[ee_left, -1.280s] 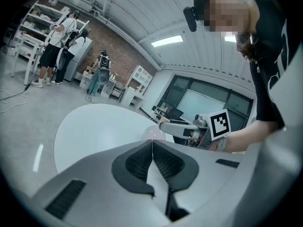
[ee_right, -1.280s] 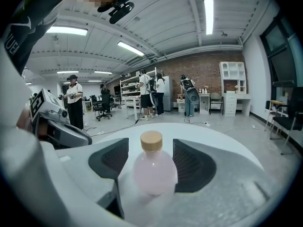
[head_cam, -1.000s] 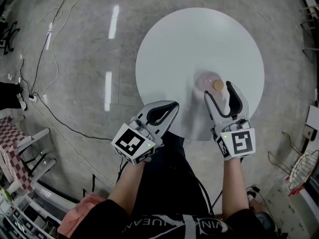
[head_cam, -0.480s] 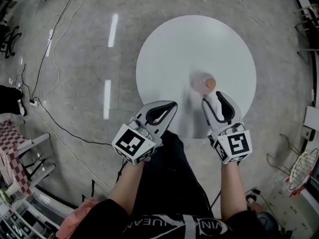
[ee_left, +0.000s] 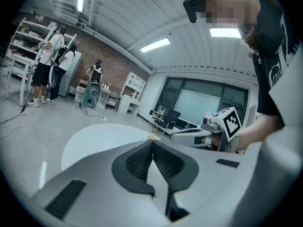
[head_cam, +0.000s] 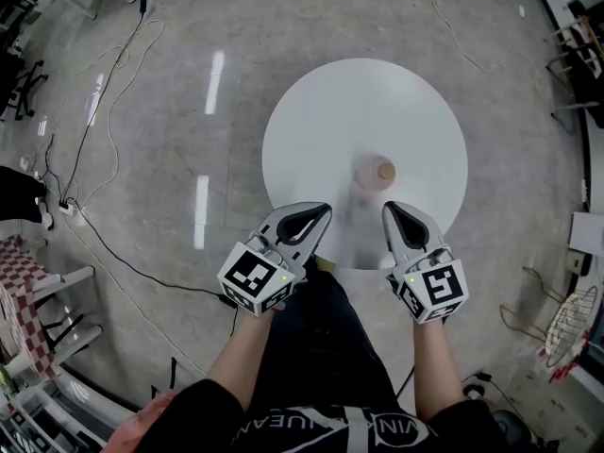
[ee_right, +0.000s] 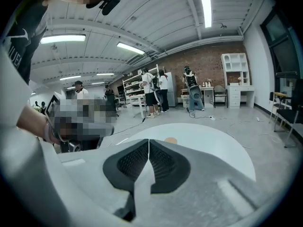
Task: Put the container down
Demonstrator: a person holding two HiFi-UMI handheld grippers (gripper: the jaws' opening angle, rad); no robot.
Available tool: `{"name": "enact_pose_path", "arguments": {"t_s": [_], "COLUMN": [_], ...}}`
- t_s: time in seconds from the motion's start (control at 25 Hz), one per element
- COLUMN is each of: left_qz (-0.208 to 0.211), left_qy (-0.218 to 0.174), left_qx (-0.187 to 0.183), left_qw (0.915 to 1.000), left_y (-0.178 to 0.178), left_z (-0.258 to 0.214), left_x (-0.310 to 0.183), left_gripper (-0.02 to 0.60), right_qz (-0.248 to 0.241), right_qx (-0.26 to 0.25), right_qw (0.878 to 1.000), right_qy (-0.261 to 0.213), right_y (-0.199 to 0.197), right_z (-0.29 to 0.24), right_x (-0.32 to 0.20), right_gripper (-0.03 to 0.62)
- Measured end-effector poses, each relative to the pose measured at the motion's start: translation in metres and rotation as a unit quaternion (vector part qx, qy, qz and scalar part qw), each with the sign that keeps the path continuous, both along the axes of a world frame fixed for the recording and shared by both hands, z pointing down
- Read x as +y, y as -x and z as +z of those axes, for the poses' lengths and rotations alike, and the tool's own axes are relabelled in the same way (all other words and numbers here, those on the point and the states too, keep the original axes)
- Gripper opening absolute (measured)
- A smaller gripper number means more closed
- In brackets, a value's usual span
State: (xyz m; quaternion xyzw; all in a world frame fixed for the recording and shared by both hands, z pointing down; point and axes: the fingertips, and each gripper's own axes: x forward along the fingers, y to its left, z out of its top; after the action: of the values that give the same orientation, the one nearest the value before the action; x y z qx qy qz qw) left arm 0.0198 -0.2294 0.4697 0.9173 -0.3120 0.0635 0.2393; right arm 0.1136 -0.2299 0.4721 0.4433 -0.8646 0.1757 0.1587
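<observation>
A small clear container with a tan lid [head_cam: 378, 172] stands upright on the round white table [head_cam: 330, 121], near its front right part. My right gripper [head_cam: 390, 208] hovers just short of the table's near edge, a little in front of the container, shut with nothing between its jaws. In the right gripper view only the tan lid [ee_right: 171, 140] peeks over the closed jaws. My left gripper [head_cam: 326, 209] is at the table's near edge to the left, also shut and empty. The right gripper [ee_left: 176, 135] shows in the left gripper view.
Grey polished floor surrounds the table, with cables [head_cam: 104, 74] trailing at the left. A checked cloth [head_cam: 17, 291] and white frames lie at the lower left, a wire basket [head_cam: 571, 324] at the right. Several people and shelves [ee_right: 135, 96] stand far off.
The right gripper let go of the container, drew back toward the person and shut its jaws. The container stays standing on the table. The left gripper barely moved.
</observation>
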Motion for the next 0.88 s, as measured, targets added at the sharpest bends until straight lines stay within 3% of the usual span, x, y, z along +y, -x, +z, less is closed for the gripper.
{"name": "enact_pose_path", "arguments": {"t_s": [0.44, 0.88], "left_qz": [0.012, 0.011], "left_qy": [-0.019, -0.054], "left_qx": [0.002, 0.005], "left_qw": [0.9997, 0.9984], "left_y": [0.004, -0.007], "left_z": [-0.03, -0.073], "left_x": [-0.001, -0.014], "left_gripper": [0.014, 0.014], "right_qz": [-0.003, 0.01], "right_qx": [-0.01, -0.024], "right_qw": [1.0, 0.999], "right_qy": [-0.016, -0.044], "right_y": [0.012, -0.005], "right_z": [-0.034, -0.074], "right_x": [0.007, 0.005], "right_gripper": [0.006, 0.006]}}
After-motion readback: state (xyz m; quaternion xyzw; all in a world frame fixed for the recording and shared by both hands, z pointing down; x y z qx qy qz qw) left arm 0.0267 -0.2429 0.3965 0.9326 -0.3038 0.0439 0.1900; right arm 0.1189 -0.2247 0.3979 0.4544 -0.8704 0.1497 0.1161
